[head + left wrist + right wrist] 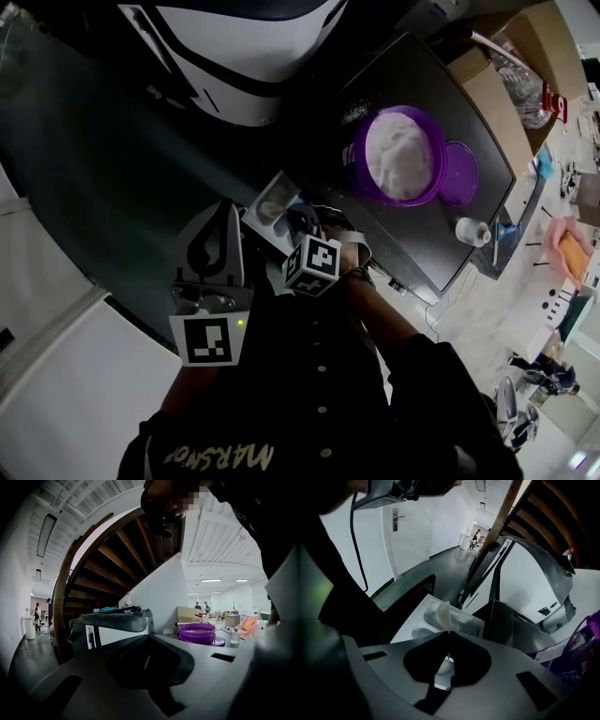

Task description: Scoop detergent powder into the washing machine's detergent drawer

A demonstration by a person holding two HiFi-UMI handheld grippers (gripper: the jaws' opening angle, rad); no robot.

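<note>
In the head view, we see a dark table (412, 239) with a purple tub (403, 155) full of white detergent powder at 1 o'clock. Its purple lid (461, 172) lies flat just beside it, and a small bottle (473, 232) stands near the table edge at 3 o'clock. The white detergent drawer (272, 206) stands open near the centre. The right gripper (302, 225) is just beside the drawer, at its 4 o'clock side. The left gripper (226, 210) is close by at 7 o'clock from the drawer.

In the left gripper view, we see the jaws of the left gripper closed together with nothing between them. They point level over the table. The tub is at 3 o'clock beyond the jaws, with the lid and the bottle to its right.

In the right gripper view, we see the jaws of the right gripper closed on the thin handle of a pale translucent scoop (443, 616). The cup of the scoop rises just above the jaw tips, at 12 o'clock from them. It is over the open drawer, which lies behind it. We cannot tell whether the scoop holds any powder.
</note>
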